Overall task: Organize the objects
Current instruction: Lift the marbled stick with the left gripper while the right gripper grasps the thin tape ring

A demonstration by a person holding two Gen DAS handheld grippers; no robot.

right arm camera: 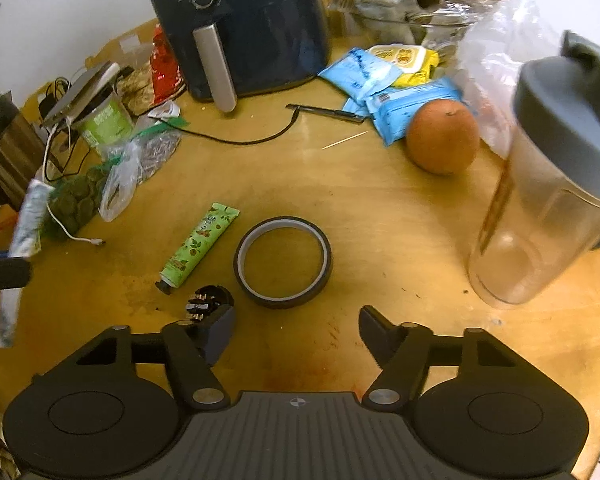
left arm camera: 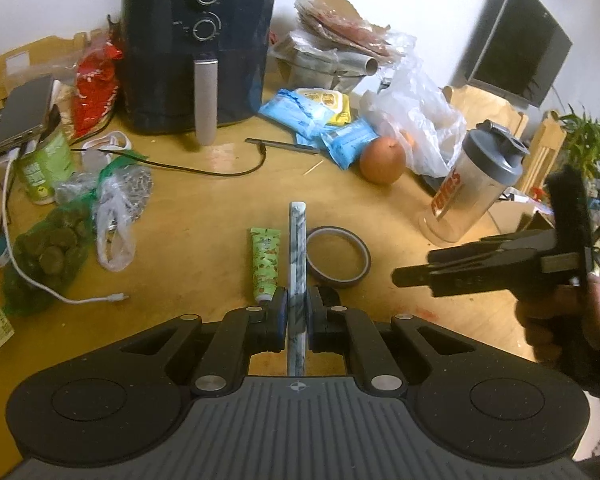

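My left gripper (left arm camera: 297,307) is shut on a white marbled tube (left arm camera: 297,264) and holds it above the wooden table (left arm camera: 204,232). The same tube shows at the left edge of the right wrist view (right arm camera: 24,232). A green tube (left arm camera: 265,264) and a roll of tape (left arm camera: 338,256) lie on the table just beyond it; both also show in the right wrist view, the green tube (right arm camera: 198,246) left of the tape roll (right arm camera: 284,260). My right gripper (right arm camera: 296,332) is open and empty, just short of the tape roll. It appears at the right of the left view (left arm camera: 404,276).
A black air fryer (left arm camera: 198,48) stands at the back. An orange (right arm camera: 442,136), blue and yellow packets (right arm camera: 384,80) and a plastic bag (left arm camera: 420,120) lie at the back right. A shaker bottle (right arm camera: 548,184) stands at the right. Bags, a green can (left arm camera: 46,164) and cables crowd the left.
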